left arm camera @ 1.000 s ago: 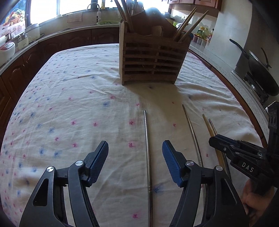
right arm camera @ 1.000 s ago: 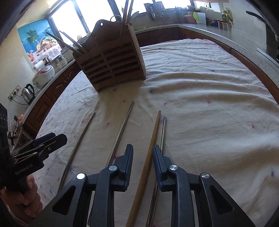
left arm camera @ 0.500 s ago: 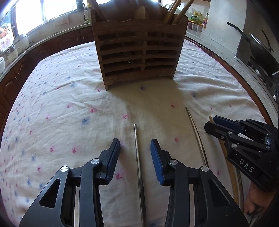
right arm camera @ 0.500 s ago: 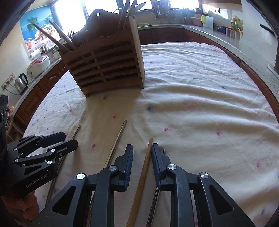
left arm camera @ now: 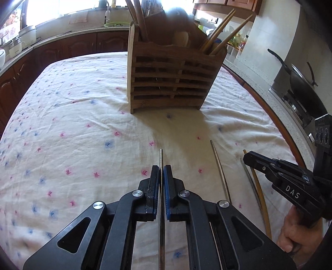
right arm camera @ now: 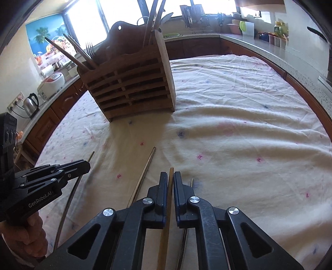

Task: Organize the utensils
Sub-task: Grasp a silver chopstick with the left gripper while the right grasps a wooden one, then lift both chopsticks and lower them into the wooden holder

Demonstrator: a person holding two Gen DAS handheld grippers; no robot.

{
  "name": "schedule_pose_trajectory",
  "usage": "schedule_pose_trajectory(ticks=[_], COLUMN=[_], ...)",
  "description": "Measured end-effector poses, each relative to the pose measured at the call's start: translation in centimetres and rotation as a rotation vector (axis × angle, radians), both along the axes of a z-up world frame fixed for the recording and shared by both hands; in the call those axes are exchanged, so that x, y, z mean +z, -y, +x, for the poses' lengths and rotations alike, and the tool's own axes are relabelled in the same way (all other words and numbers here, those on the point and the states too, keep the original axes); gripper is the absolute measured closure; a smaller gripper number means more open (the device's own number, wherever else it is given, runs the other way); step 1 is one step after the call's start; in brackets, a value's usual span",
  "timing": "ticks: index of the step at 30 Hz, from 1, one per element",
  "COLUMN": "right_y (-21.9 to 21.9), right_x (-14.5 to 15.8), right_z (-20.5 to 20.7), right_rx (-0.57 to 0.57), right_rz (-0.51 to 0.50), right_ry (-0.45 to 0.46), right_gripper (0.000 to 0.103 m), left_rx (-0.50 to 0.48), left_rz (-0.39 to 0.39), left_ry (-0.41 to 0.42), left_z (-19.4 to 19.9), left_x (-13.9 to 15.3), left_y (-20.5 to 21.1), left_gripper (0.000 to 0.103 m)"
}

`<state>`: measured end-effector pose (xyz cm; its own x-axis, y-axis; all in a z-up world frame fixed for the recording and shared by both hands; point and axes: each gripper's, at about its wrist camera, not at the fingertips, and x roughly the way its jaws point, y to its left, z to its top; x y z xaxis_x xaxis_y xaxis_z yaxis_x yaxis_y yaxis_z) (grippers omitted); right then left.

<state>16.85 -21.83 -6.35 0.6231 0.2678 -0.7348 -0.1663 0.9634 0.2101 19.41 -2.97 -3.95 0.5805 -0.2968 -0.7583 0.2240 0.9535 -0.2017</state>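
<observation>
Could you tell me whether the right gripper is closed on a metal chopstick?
No, the right gripper is shut on the wooden chopstick.

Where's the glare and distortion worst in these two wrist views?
Left wrist: window blown out, haze washes the rack top; cloth edges bow strongly. Right wrist: windows clip to white, rack backlit and leaning from fisheye; its shadow falls toward the camera. Near grippers sharp in both.
</observation>
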Motion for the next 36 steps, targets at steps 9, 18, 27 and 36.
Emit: schedule_pose_trajectory(ticks=[9, 18, 27, 36], right_y=[0.9, 1.0, 1.5, 2.0], right_x=[4.9, 7.9, 12.2, 15.8], right_z=[-2.5, -4.8, -7.0, -7.3], right_rx=[-0.003, -0.006, -0.017, -0.031], right_rz=[0.082, 0.109, 0.143, 0.146], right_ry=[0.112, 0.210, 0.335, 0.442], right_gripper=[0.098, 0.098, 0.098, 0.098], left_rx=[0.027, 0.043, 0.067, 0.084], left_rz=[-0.121, -0.209, -0.244, -0.241], left_ry=[0.081, 0.160, 0.242, 0.299], left_z=[-2.8, -5.3, -6.8, -7.1], left_x=[4.3, 7.4, 10.2, 12.1], left_y=[-2.3, -4.2, -5.8, -6.4], left_gripper=[0.099, 0.099, 0.099, 0.099])
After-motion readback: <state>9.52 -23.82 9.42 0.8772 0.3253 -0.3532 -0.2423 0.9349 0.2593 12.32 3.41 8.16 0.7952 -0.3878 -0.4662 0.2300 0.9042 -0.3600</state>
